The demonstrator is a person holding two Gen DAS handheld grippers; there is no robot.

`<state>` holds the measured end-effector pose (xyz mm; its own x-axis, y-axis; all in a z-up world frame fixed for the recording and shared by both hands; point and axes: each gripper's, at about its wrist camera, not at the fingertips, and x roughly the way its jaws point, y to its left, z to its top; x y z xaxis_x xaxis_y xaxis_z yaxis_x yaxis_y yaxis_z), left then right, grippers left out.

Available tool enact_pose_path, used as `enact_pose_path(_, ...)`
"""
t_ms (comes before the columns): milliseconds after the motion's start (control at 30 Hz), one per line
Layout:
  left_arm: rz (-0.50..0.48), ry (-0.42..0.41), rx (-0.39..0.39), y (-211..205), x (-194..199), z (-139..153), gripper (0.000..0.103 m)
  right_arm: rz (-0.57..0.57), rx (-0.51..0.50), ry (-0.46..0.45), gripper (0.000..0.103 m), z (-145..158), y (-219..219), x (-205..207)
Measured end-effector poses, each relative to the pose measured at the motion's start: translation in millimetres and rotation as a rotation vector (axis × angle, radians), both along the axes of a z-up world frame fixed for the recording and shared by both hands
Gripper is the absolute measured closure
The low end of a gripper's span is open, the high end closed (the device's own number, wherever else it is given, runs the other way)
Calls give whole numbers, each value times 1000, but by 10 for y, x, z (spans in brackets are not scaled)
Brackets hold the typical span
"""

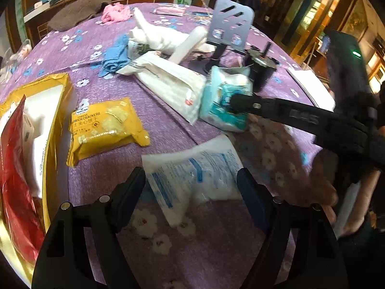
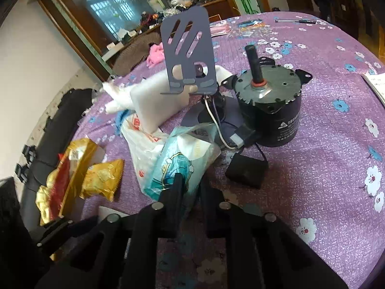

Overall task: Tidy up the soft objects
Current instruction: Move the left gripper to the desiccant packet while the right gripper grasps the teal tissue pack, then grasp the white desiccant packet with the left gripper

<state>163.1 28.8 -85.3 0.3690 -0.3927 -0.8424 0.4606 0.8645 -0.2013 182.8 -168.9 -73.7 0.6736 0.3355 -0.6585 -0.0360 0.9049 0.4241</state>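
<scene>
A white soft pack with blue print (image 1: 192,175) lies on the purple flowered cloth between the fingers of my left gripper (image 1: 191,183), which is open around its near end. My right gripper (image 2: 191,180) is shut on the near end of a teal-and-white tissue pack (image 2: 182,159); it also shows in the left wrist view (image 1: 223,106) with the right gripper's finger (image 1: 243,103) on it. A long white tissue pack (image 1: 168,82) lies beside it. White cloth (image 1: 156,36), a blue cloth (image 1: 115,57) and a pink cloth (image 1: 115,12) lie further back.
A yellow cracker packet (image 1: 105,127) and a gold box (image 1: 55,120) with red and white packets are at the left. A grey phone stand (image 2: 190,57), a black motor (image 2: 272,106) with wires and a black block (image 2: 245,168) stand mid-table. A brown cloth (image 1: 77,12) lies far back.
</scene>
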Motion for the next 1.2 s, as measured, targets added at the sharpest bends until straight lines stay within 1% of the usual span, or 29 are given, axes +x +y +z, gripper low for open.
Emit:
enact_pose_path(100, 44, 65, 11, -62, 147, -38, 24, 17, -8, -30, 94, 45, 11, -54)
enact_pose_path(167, 40, 63, 37, -101, 184, -52, 24, 15, -37, -31, 94, 39, 38, -47)
enact_pose_path(233, 29, 66, 36, -115, 125, -42, 25, 13, -26, -24, 94, 43, 48, -37)
enact_pose_path(267, -15, 88, -1, -118, 30, -23, 25, 15, -13, -26, 94, 50, 37, -46)
enact_pose_path(333, -106, 195, -116, -91, -166, 15, 25, 10, -5, -36, 94, 61, 31, -65)
enact_pose_path(367, -119, 213, -111, -71, -216, 49, 25, 4, -1, -37, 94, 56, 15, -65)
enact_pose_path(400, -118, 196, -91, -51, -237, 89, 25, 4, 6, -29, 94, 40, 14, -51)
enact_pose_path(433, -108, 148, -65, -20, -244, 150, 25, 5, 26, -6, 94, 5, -2, -25)
enact_pose_path(467, -95, 80, -38, 4, -232, 210, 25, 9, 49, 8, 94, -15, -16, -13)
enact_pose_path(500, -78, 37, -26, 8, -194, 231, 25, 14, 79, 17, 94, -27, -41, -10)
enact_pose_path(533, -67, 36, -33, -7, -157, 215, 25, 20, 111, 21, 94, -36, -74, -14)
enact_pose_path(567, -73, 55, -60, -46, -106, 177, 25, 18, 115, 20, 94, -37, -85, -16)
enact_pose_path(633, -143, 101, -114, -181, -87, 80, 25, 4, 95, 25, 94, -56, -94, -10)
enact_pose_path(667, -187, 131, -138, -238, -68, 20, 25, 5, 100, 34, 94, -79, -102, 6)
enact_pose_path(700, -207, 155, -164, -261, -44, -48, 25, 4, 113, 44, 94, -97, -116, 18)
enact_pose_path(733, -209, 181, -176, -262, -24, -121, 26, 4, 124, 49, 94, -100, -127, 26)
enact_pose_path(767, -203, 170, -187, -264, -32, -115, 25, 5, 134, 53, 94, -100, -136, 27)
enact_pose_path(800, -196, 178, -192, -237, -65, -110, 25, 7, 136, 53, 94, -94, -136, 26)
enact_pose_path(900, -171, 234, -228, -67, -233, -91, 25, 8, 126, 52, 94, -95, -128, 27)
enact_pose_path(967, -169, 220, -200, 24, -396, -64, 25, 8, 140, 61, 94, -115, -146, 44)
enact_pose_path(1067, -174, 199, -204, 9, -491, -46, 25, 15, 183, 81, 94, -147, -186, 56)
enact_pose_path(1100, -161, 185, -184, -43, -464, -65, 25, 18, 185, 81, 94, -147, -185, 54)
enact_pose_path(1167, -145, 131, -124, -159, -417, -71, 25, 18, 168, 78, 94, -149, -173, 53)
enact_pose_path(1200, -159, 85, -64, -241, -393, -62, 25, 18, 165, 77, 94, -151, -165, 56)
